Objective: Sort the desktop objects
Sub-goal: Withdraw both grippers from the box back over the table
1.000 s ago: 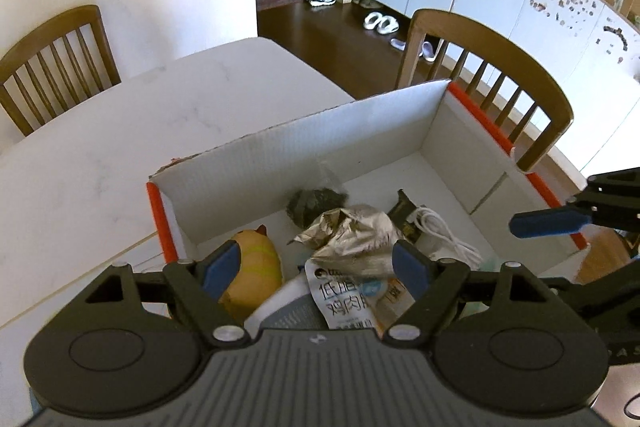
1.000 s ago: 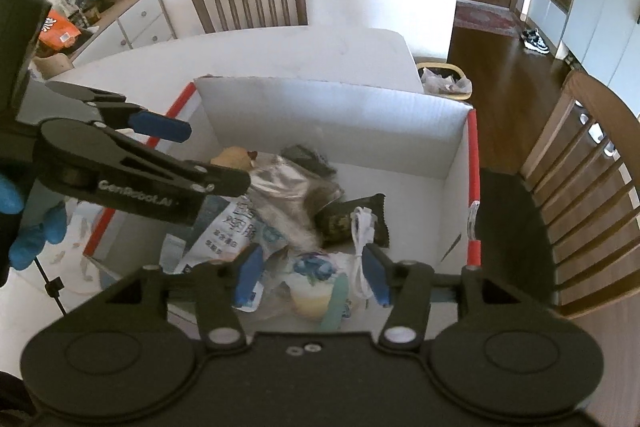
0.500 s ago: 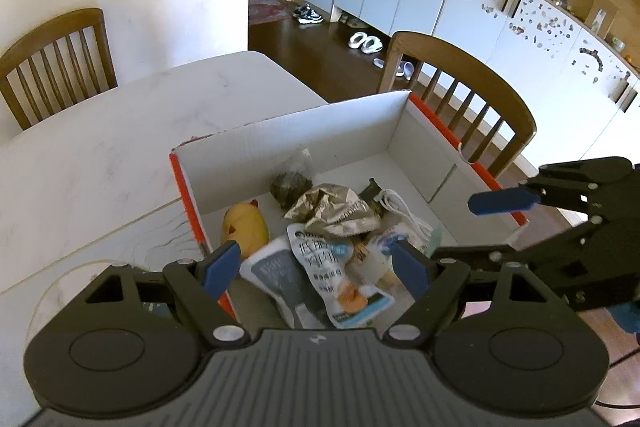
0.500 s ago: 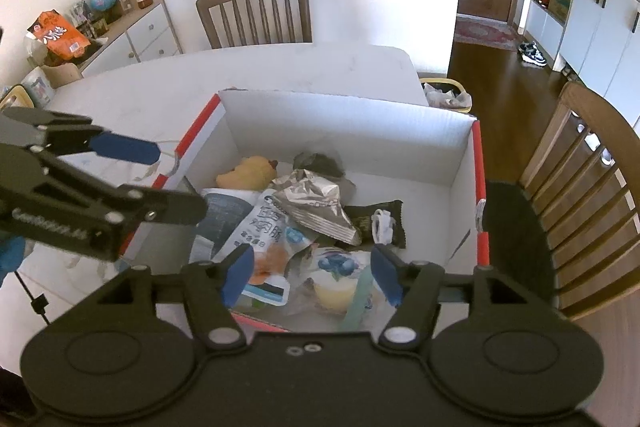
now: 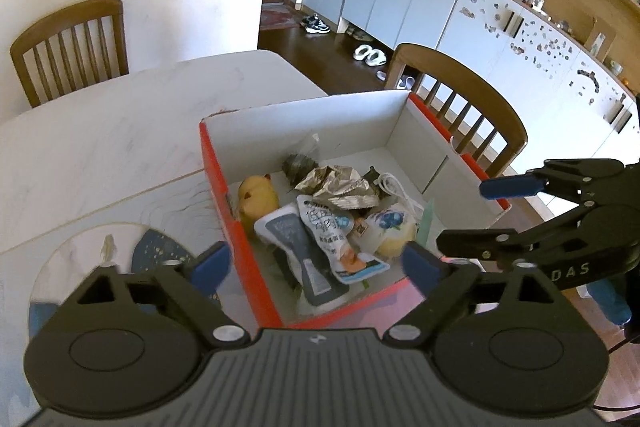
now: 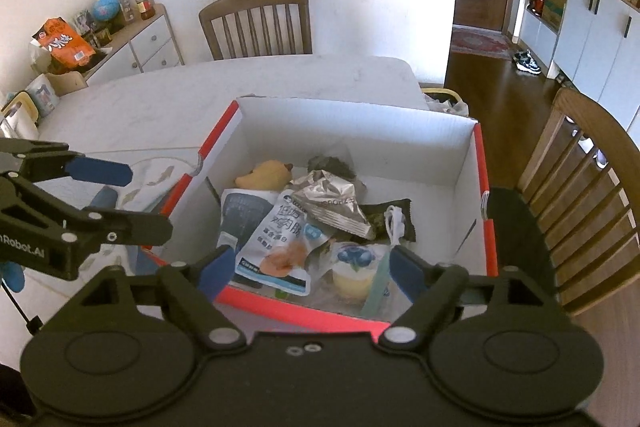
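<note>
— Marble-look table (image 6: pixel 132 107) runs pale and bare past the box toward the far chair (image 6: pixel 256 23); how does the near side stand?

— Tighter. The red-edged cardboard box (image 6: pixel 460 151) sits close to the table's right edge, with a second wooden chair (image 6: pixel 588 187) just beside that wall. To the left of the box lies a round placemat (image 5: pixel 80 251), partly under the left gripper.

— And the tongs?

— Left gripper (image 5: pixel 316 263) is spread wide, its jaws having just been opening; one blue pad hangs outside the box's left wall, the other over the near right part of the box, and nothing is pinched between them. Right gripper (image 6: pixel 308 269) is also wide, jaws just been opening, poised above the near wall with the blueberry cup (image 6: pixel 356 267) seen below the gap; the pads do not press on it.

— What is in the box?

— A jumble on the white floor: a yellow plush toy (image 6: pixel 264 175) at the far left, a dark grey pouch (image 6: pixel 244 211) beside it, a white chicken-breast packet (image 6: pixel 280 243) lying over that, a crumpled silver foil bag (image 6: pixel 332 203) in the middle, a dark snack wrapper (image 6: pixel 392 215) with a coiled white cable (image 6: pixel 394 223) on it, and a small dark bundle (image 6: pixel 328 163) near the back wall. The far right part of the floor is bare
</note>
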`<state>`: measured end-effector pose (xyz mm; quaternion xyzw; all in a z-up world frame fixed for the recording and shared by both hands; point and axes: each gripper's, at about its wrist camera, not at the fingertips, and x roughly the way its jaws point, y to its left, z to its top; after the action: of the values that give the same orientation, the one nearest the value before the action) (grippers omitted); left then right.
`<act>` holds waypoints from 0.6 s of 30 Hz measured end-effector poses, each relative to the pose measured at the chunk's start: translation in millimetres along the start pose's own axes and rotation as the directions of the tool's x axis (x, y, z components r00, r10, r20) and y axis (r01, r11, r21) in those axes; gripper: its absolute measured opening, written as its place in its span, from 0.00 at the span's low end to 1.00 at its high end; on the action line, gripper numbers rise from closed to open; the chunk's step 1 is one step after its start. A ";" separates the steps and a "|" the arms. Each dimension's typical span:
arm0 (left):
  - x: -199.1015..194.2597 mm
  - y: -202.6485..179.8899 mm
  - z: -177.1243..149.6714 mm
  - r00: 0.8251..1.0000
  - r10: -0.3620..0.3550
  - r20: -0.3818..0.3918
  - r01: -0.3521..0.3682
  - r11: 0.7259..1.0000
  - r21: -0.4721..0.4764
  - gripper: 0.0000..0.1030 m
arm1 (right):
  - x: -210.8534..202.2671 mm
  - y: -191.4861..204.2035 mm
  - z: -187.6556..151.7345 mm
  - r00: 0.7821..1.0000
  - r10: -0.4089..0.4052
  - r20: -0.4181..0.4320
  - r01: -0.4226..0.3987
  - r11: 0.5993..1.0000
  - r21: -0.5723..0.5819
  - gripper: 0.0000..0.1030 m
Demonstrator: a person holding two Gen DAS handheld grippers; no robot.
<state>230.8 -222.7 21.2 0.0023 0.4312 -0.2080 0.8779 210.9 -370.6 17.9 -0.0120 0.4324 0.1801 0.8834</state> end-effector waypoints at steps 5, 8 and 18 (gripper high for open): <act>-6.6 7.8 -10.5 1.000 0.015 -0.001 -0.015 1.000 -0.016 1.00 | -5.3 5.5 -2.8 1.000 -0.011 0.025 0.010 1.000 0.010 0.89; -11.1 9.6 -14.6 1.000 0.026 0.001 -0.026 0.999 -0.022 1.00 | -8.1 6.8 -4.4 0.999 -0.014 0.038 0.013 1.000 0.025 0.90; -28.5 12.6 -32.3 0.999 0.035 0.015 -0.034 0.999 -0.028 1.00 | -16.3 17.4 -10.0 0.997 -0.036 0.071 0.033 0.998 0.048 0.90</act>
<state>195.5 -195.0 20.3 -0.0043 0.4270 -0.1867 0.8848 188.4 -361.2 26.5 0.0076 0.4040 0.1551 0.9015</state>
